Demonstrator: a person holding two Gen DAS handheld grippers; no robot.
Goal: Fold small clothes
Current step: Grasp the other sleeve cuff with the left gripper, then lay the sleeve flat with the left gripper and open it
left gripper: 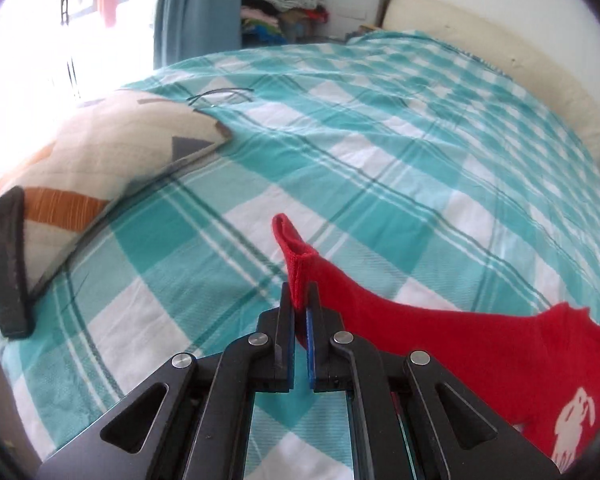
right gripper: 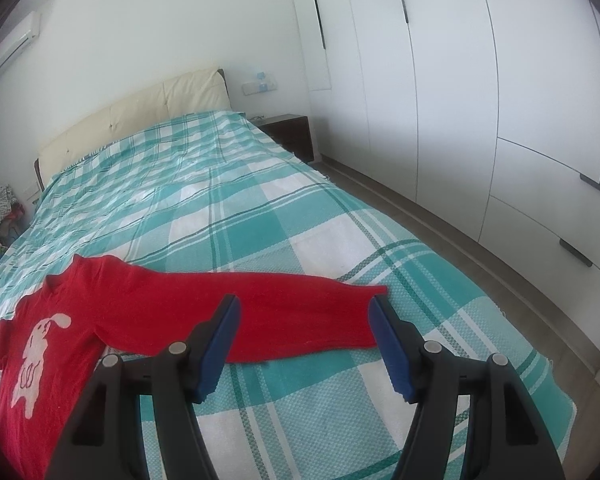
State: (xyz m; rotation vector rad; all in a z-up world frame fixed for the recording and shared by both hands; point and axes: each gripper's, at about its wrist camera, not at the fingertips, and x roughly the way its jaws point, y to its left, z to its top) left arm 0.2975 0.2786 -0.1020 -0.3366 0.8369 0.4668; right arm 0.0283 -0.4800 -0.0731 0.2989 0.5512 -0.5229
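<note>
A small red sweater (right gripper: 112, 312) with a white rabbit print (right gripper: 36, 352) lies on the teal checked bedspread (right gripper: 260, 208). My left gripper (left gripper: 300, 300) is shut on the cuff of one red sleeve (left gripper: 296, 256) and lifts it off the bed; the body of the sweater (left gripper: 480, 340) trails to the right. My right gripper (right gripper: 304, 312) is open and empty, just above the other sleeve (right gripper: 300, 320), which lies flat and stretched out to the right.
A patterned cushion (left gripper: 100, 184) lies on the bed to the left. A cream headboard (right gripper: 140, 116), a dark nightstand (right gripper: 292, 132) and white wardrobes (right gripper: 480, 100) stand around the bed. A pile of clothes (left gripper: 288, 0) sits in the far corner.
</note>
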